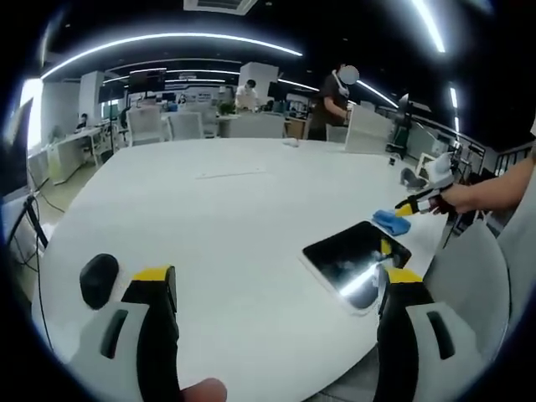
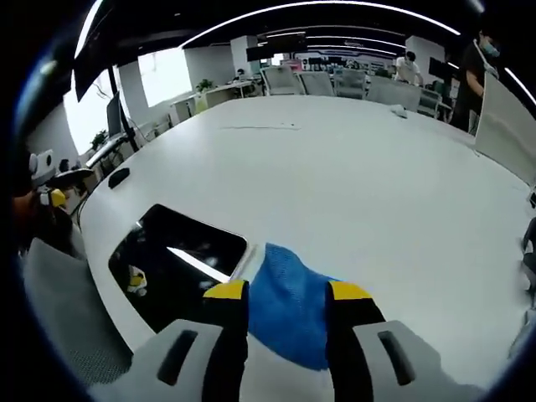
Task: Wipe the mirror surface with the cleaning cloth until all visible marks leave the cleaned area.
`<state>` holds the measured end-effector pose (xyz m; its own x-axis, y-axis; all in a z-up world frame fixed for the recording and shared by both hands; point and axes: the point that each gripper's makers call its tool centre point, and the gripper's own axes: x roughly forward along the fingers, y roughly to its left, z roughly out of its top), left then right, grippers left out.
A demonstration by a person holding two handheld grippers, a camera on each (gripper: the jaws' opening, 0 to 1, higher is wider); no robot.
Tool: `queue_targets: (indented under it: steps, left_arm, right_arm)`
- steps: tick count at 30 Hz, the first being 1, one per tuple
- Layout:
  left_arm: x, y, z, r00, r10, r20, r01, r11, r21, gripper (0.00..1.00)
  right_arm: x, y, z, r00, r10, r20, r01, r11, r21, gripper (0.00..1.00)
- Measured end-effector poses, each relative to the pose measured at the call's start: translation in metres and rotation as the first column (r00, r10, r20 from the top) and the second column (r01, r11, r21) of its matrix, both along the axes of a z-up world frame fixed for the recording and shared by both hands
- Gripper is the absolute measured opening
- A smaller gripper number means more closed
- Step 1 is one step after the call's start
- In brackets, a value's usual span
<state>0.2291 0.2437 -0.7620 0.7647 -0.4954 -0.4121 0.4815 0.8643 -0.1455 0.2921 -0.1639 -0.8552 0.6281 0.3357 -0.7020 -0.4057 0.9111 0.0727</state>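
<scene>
One mirror (image 2: pixel 172 264) – one blue cloth (image 2: pixel 289 301) – one white table (image 2: pixel 352 176).

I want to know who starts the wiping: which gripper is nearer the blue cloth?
Right. The right gripper has its jaws on either side of the blue cloth, beside the mirror. The left gripper hangs open over the table's near edge, across the mirror from it.

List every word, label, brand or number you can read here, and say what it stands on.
None can be read.
Mirror: only reflections of ceiling lights, no print.
Cleaning cloth: plain blue, no tag showing.
White table: bare of lettering.
Screens and signs in the far office: too small and blurred to read.
</scene>
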Motion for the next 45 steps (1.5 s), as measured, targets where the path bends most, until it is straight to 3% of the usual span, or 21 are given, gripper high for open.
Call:
queue_targets:
  steps: [4, 12, 17, 22, 26, 30, 36, 39, 45]
  left_arm:
    - [0.003, -0.001, 0.001, 1.0, 0.005, 0.005, -0.005, 1.0, -0.007, 0.99]
    - [0.006, -0.006, -0.002, 1.0, 0.0, -0.001, 0.0, 1.0, -0.009, 0.99]
    - [0.007, -0.009, -0.002, 1.0, -0.001, -0.003, 0.001, 1.0, -0.01, 0.99]
    - [0.009, -0.008, -0.001, 1.0, -0.002, -0.001, 0.002, 1.0, -0.004, 0.99]
    - [0.01, -0.008, -0.001, 1.0, 0.001, -0.003, -0.001, 1.0, -0.005, 0.99]
    - [0.009, -0.009, -0.001, 1.0, 0.002, -0.001, -0.002, 1.0, -0.005, 0.99]
    - [0.007, -0.013, -0.006, 1.0, -0.011, -0.015, 0.011, 1.0, 0.0, 0.99]
    - [0.009, -0.013, -0.003, 1.0, -0.016, -0.008, 0.016, 1.0, 0.001, 0.99]
    - [0.011, -0.011, -0.003, 1.0, -0.017, -0.008, 0.017, 1.0, 0.002, 0.99]
  right_arm:
    - [-0.002, -0.001, -0.009, 1.0, -0.006, -0.018, 0.006, 1.0, -0.02, 0.24]
    - [-0.003, 0.001, -0.018, 0.998, -0.039, -0.053, 0.04, 0.999, 0.03, 0.2]
    - [0.0, 0.001, -0.021, 0.998, -0.037, -0.059, 0.038, 0.999, 0.021, 0.19]
    - [-0.001, -0.01, -0.031, 0.997, -0.041, -0.073, 0.035, 0.996, -0.085, 0.19]
    - [0.0, -0.006, -0.031, 0.999, 0.008, -0.036, -0.013, 0.991, -0.133, 0.18]
    - [-0.001, -0.001, -0.031, 0.999, 0.004, -0.035, -0.008, 0.993, -0.115, 0.04]
    - [0.003, -0.004, -0.03, 0.996, -0.056, -0.075, 0.051, 0.996, -0.068, 0.01]
    - [0.0, -0.002, -0.027, 0.988, -0.106, -0.116, 0.107, 0.994, -0.003, 0.0]
    - [0.005, 0.012, -0.009, 0.989, -0.107, -0.104, 0.116, 0.99, 0.076, 0.01]
